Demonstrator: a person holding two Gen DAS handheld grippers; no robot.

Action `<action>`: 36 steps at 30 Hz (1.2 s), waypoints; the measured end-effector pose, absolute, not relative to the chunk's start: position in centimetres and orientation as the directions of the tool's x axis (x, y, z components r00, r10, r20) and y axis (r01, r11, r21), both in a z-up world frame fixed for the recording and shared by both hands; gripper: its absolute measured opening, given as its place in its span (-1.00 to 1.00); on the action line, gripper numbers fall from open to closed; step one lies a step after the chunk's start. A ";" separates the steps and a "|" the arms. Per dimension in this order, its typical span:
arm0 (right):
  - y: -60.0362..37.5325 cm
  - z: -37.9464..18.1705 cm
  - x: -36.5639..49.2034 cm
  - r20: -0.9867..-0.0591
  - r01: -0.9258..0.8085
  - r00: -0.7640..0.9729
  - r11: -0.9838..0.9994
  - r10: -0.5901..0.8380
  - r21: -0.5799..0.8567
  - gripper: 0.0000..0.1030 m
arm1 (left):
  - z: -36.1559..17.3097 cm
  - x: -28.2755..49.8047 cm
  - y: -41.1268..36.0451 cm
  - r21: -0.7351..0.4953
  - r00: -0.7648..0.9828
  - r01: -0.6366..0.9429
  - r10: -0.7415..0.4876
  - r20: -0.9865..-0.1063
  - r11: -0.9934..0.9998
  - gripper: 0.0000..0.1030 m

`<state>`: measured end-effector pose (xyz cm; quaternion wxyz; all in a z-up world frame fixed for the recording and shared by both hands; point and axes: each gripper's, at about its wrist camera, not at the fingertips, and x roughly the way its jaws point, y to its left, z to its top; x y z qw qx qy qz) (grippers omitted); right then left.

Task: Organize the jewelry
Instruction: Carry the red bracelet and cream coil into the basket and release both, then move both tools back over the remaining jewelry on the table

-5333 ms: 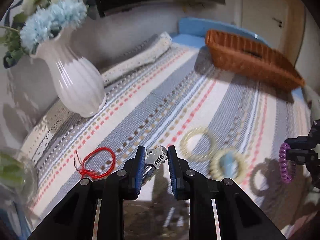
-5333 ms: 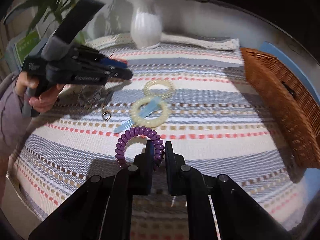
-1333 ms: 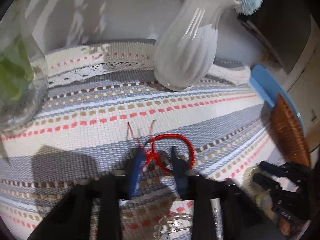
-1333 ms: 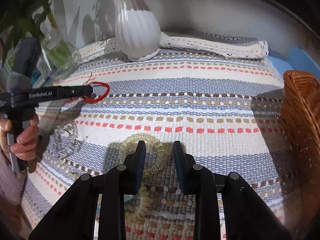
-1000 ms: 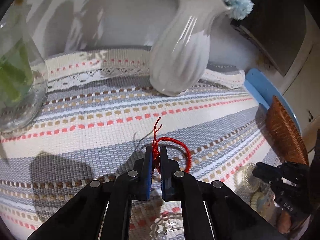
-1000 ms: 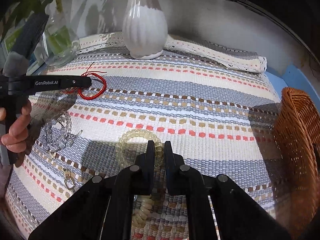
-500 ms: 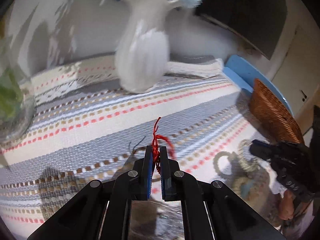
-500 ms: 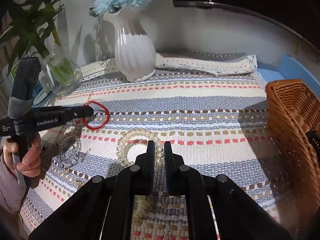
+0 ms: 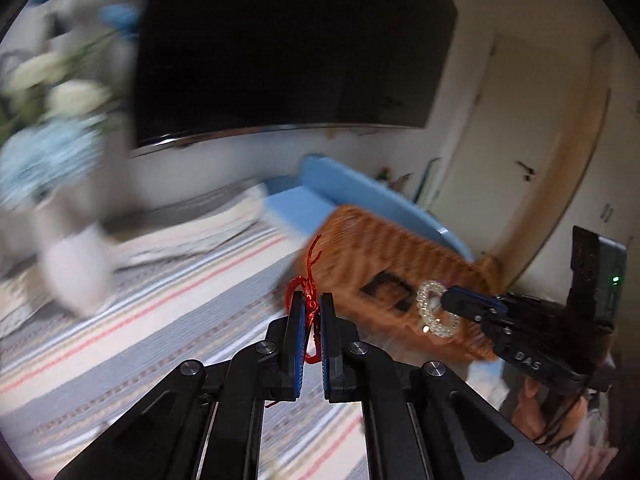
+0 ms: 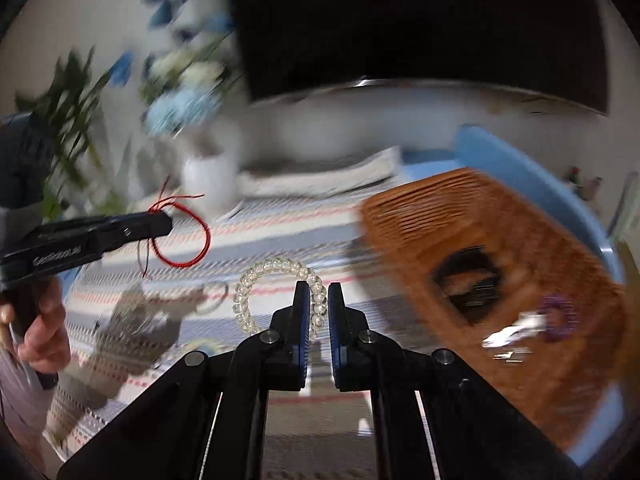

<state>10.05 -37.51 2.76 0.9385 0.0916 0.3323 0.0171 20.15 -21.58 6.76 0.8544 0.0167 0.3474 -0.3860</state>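
Observation:
My left gripper [image 9: 311, 306] is shut on a red string bracelet [image 9: 308, 280], lifted above the striped cloth; from the right wrist view the same bracelet [image 10: 188, 236] hangs as a loop from the left gripper [image 10: 164, 222]. My right gripper [image 10: 318, 296] is shut on a clear coil bracelet [image 10: 256, 276], also in the air; the left wrist view shows that coil bracelet [image 9: 434, 314] at the right gripper's tip, in front of the wicker basket [image 9: 384, 248]. Inside the basket [image 10: 420, 208] lie a purple coil bracelet [image 10: 558, 316] and a shiny metal piece [image 10: 514, 334].
A white vase [image 10: 208, 176] with blue and white flowers stands at the back of the striped cloth [image 9: 140, 320]. A dark screen [image 9: 296, 48] hangs on the wall behind. A clear beaded piece [image 10: 132, 320] lies on the cloth near the person's hand [image 10: 40, 324].
Both grippers have risen off the cloth with their bracelets and swung right, toward the wicker basket. The vase has slid to the left of both views, which are blurred by motion.

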 end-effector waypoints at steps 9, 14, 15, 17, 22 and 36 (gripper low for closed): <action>-48.7 2.3 10.7 -0.693 0.301 0.711 0.942 -0.116 0.150 -0.80 | 3.5 24.7 -33.4 -0.288 0.339 0.697 -0.655 -0.675 0.657 -0.88; -52.0 0.2 12.9 -0.757 0.363 0.642 0.918 -0.122 0.160 -0.80 | 0.4 26.4 -36.0 -0.335 0.285 0.679 -0.655 -0.699 0.653 -0.88; -52.2 -0.3 13.4 -0.771 0.375 0.622 0.916 -0.138 0.139 -0.80 | 0.0 26.4 -36.5 -0.336 0.270 0.684 -0.654 -0.707 0.647 -0.88; -52.7 -1.2 14.0 -0.793 0.384 0.593 0.915 -0.142 0.124 -0.80 | -0.7 26.7 -37.1 -0.320 0.268 0.686 -0.636 -0.724 0.654 -0.88; -53.3 -2.2 15.1 -0.828 0.376 0.550 0.917 -0.107 0.132 -0.80 | -1.4 26.9 -37.8 -0.306 0.270 0.687 -0.623 -0.734 0.659 -0.87; -52.4 -0.8 11.9 -0.782 0.361 0.620 0.908 -0.064 0.212 -0.73 | 2.2 25.0 -31.4 -0.290 0.336 0.662 -0.620 -0.709 0.691 -0.06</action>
